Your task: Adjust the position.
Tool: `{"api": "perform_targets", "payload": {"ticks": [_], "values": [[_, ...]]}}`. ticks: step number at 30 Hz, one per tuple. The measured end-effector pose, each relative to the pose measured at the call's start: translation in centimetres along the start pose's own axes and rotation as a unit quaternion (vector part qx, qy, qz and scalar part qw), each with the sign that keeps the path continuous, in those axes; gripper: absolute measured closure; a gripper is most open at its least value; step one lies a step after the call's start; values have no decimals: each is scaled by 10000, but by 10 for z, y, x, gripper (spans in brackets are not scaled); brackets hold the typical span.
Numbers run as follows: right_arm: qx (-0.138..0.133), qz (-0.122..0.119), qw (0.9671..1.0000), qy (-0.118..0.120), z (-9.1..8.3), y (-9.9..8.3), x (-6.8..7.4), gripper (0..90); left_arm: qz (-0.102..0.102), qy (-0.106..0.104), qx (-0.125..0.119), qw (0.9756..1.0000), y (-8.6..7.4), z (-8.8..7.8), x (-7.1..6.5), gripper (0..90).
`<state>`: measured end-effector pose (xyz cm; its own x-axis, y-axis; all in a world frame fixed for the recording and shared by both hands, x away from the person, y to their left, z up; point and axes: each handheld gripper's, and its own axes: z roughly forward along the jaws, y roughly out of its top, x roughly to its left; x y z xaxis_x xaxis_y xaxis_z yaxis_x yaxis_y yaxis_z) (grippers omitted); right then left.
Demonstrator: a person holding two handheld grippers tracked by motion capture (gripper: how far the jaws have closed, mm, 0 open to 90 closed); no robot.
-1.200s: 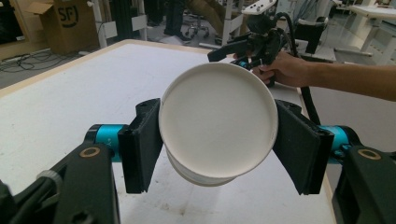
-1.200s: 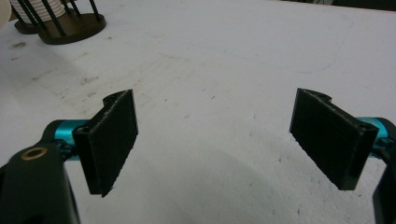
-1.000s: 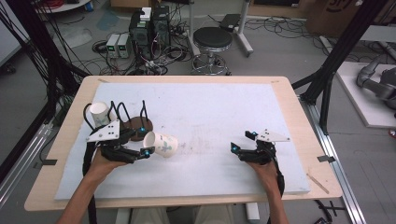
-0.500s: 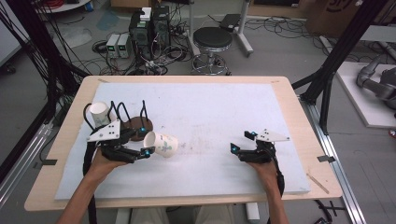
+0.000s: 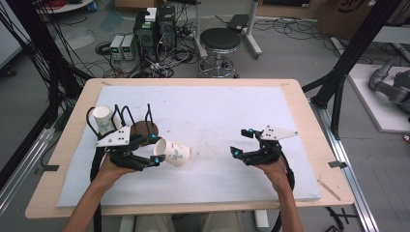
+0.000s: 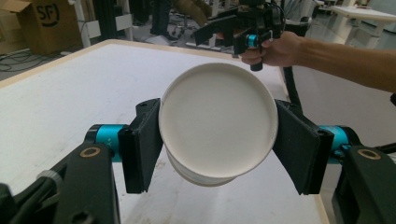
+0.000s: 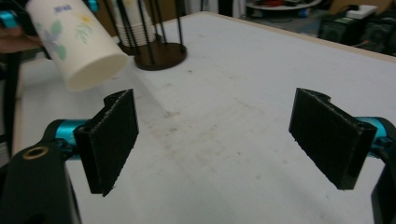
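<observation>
A white paper cup (image 5: pixel 176 154) with a floral print hangs on its side just above the white board, its base pointing right. My left gripper (image 5: pixel 155 150) is shut on it near the rim. In the left gripper view both black pads press the cup (image 6: pixel 217 116) from either side, and its flat bottom faces the camera. My right gripper (image 5: pixel 238 141) is held over the board's right half, open, with nothing between its jaws. The right gripper view has the cup (image 7: pixel 77 44) at upper left, well beyond the right gripper (image 7: pixel 217 140).
A brown cup rack (image 5: pixel 145 128) with black upright rods stands behind my left hand, with a stack of cups (image 5: pixel 103 118) in it. The white board (image 5: pixel 212 111) covers most of the wooden table (image 5: pixel 309 104). A stool and cables are on the floor beyond.
My right gripper has lifted a little off the board. The left gripper and its cup have barely shifted.
</observation>
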<state>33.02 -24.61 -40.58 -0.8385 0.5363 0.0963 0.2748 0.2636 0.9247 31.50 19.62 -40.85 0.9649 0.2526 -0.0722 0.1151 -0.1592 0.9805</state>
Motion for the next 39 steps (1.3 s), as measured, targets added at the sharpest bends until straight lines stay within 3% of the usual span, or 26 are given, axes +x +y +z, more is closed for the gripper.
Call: {"api": "perform_targets", "payload": {"ticks": [1,10,11,14,15,16,17,18,20,30,36,39], "values": [[13,-75,9998,206,2,7,2,161,20,-45,-1,10000,0,1,0,359],[156,-392,9959,796,14,22,11,161,35,-249,41,9997,3,15,-5,360],[186,-459,9943,945,17,25,14,161,35,-271,43,9996,3,16,-5,360],[196,-555,9924,1079,21,29,16,161,0,-323,25,9995,3,17,-6,361],[194,-618,9901,1248,25,32,19,161,-30,-356,-10,9994,4,18,-6,361],[194,-618,9901,1248,25,32,19,161,-30,-356,-10,9994,4,18,-6,361],[199,-670,9875,1414,30,36,22,161,-20,-393,-31,9992,6,18,-7,361],[199,-670,9875,1414,30,36,22,161,-20,-393,-31,9992,6,18,-7,361],[204,-738,9839,1615,38,42,26,161,3,-410,-39,9992,7,19,-9,361],[291,-941,9746,2012,59,55,39,161,37,-442,-36,9990,10,23,-12,361],[311,-1011,9712,2136,66,58,45,161,76,-513,-69,9986,15,31,-14,361],[372,-1074,9674,2264,72,59,53,161,107,-554,-70,9984,18,33,-15,361]]}}
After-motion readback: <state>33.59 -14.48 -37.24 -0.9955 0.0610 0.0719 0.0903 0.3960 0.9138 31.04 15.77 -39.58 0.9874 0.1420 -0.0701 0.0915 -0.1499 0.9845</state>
